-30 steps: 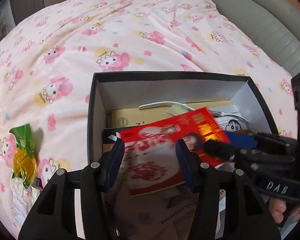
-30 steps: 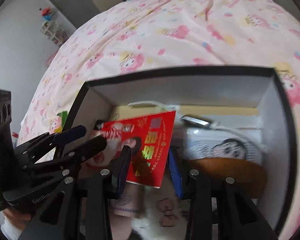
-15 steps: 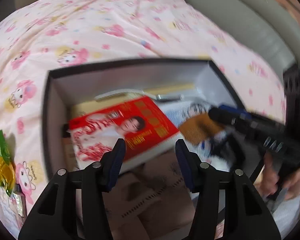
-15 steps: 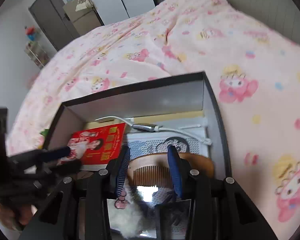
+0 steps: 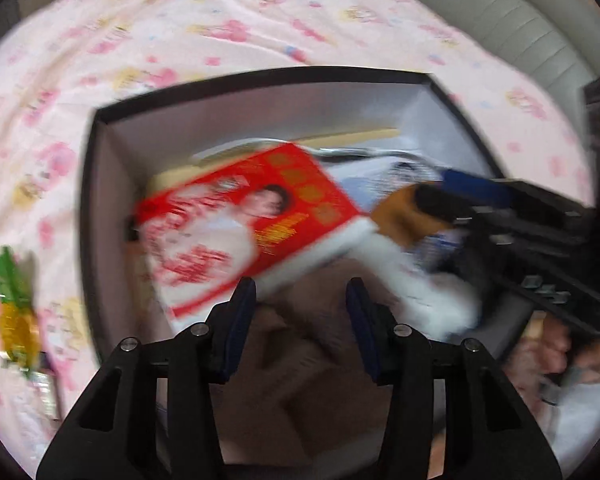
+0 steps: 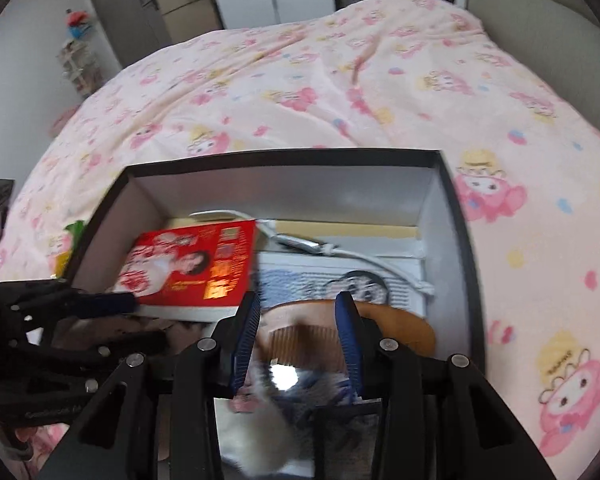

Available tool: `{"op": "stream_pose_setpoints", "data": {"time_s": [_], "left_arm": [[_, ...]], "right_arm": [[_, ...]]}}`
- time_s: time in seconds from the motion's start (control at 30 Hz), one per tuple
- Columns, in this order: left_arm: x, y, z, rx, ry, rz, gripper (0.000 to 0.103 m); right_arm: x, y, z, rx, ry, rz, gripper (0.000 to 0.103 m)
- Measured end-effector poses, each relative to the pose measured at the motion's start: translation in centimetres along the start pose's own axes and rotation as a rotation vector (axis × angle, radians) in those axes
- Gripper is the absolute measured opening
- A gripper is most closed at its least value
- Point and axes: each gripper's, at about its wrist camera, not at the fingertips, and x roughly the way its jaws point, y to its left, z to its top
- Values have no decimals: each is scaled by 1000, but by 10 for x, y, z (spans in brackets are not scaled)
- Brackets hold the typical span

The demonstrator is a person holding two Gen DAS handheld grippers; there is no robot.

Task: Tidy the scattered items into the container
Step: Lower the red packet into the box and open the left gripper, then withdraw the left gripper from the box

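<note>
Candy packet (image 5: 16, 312) is the thing left to tidy. It lies on the pink blanket (image 5: 220, 20), just beside the left wall of the black box (image 5: 100, 200). It is outside the box, not in it.

I think it is very light. It looks like thin, shiny, crinkly plastic, so it may slip and it will bend when I pinch it. It will not break. I would pinch it across the middle, where the yellow part is, or on the flat green end. The picture is blurry, so I cannot see its edges well.

The packet is long and thin. Its long side runs along the box wall. The green end points away from me and the pale end points toward me.

My left gripper (image 5: 300, 300) hangs over the near part of the box. Its jaws are closing, but nothing is pinched between them. I only see something brown far below.

My right gripper (image 6: 296, 320) is over the right part of the box with its jaws apart and nothing in them. A wooden comb (image 6: 400, 328) lies under it. A red book (image 5: 240, 232) is in the box on the left side, lying tilted.
</note>
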Motion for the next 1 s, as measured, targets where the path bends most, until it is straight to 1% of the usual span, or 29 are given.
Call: {"op": "stream_pose_setpoints", "data": {"time_s": [0.03, 0.1, 0.17, 0.2, 0.23, 0.27, 0.3, 0.33, 0.37, 0.4, 0.43, 0.47, 0.53, 0.63, 0.7, 0.73, 0.77, 0.8, 0.83, 0.93, 0.97, 1.0], "left_arm": [[-1, 0, -1, -10, 12, -46, 48], [0, 2, -4, -6, 37, -66, 48], [8, 3, -6, 15, 72, -21, 48], [13, 6, -5, 1, 91, 5, 48], [18, 11, -4, -17, 101, 15, 46], [18, 13, -2, -26, 98, 11, 46], [17, 14, 1, -29, 97, 5, 46], [15, 15, 7, -30, 84, 15, 48], [14, 17, 12, -30, 72, 31, 49], [13, 19, 18, -32, 57, 49, 49], [14, 24, 24, -44, 49, 45, 49], [14, 29, 26, -74, 49, 5, 49], [11, 33, 24, -100, 38, -46, 49], [4, 25, 17, -61, 31, -54, 49], [3, 25, 15, -59, 25, -73, 50], [4, 25, 16, -61, 25, -86, 50], [6, 26, 16, -66, 25, -98, 50], [4, 28, 14, -72, 23, -104, 50], [3, 28, 14, -74, 19, -104, 50], [-11, 20, 11, -65, -26, -112, 50], [-17, 15, 7, -56, -44, -119, 51], [-26, 11, 3, -47, -65, -121, 55]], "right_arm": [[-1, 1, 0, 3, 2, 18, 35], [-1, 1, 0, 9, 1, 37, 35], [0, 1, -1, 15, 6, 42, 35], [2, 1, -1, 17, 13, 44, 35], [5, 3, -2, 14, 28, 34, 35], [7, 4, -3, 6, 41, 16, 35], [10, 8, -4, -13, 57, -25, 35], [11, 10, -5, -21, 64, -36, 35], [12, 10, -5, -22, 71, -29, 35], [11, 11, -5, -19, 73, -13, 36], [9, 12, -5, -15, 67, 7, 36], [8, 13, -4, -15, 62, 19, 38], [7, 14, -4, -9, 62, 46, 38], [9, 12, -7, 21, 83, 113, 38], [8, 11, -7, 46, 84, 147, 38], [8, 9, -7, 62, 81, 148, 38], [7, 10, -8, 65, 77, 136, 38], [5, 11, -8, 55, 67, 96, 38], [5, 12, -8, 49, 63, 76, 38], [1, 13, -10, 59, 59, 58, 38], [-2, 14, -11, 60, 55, 53, 38], [-6, 16, -12, 56, 43, 46, 38]]}}
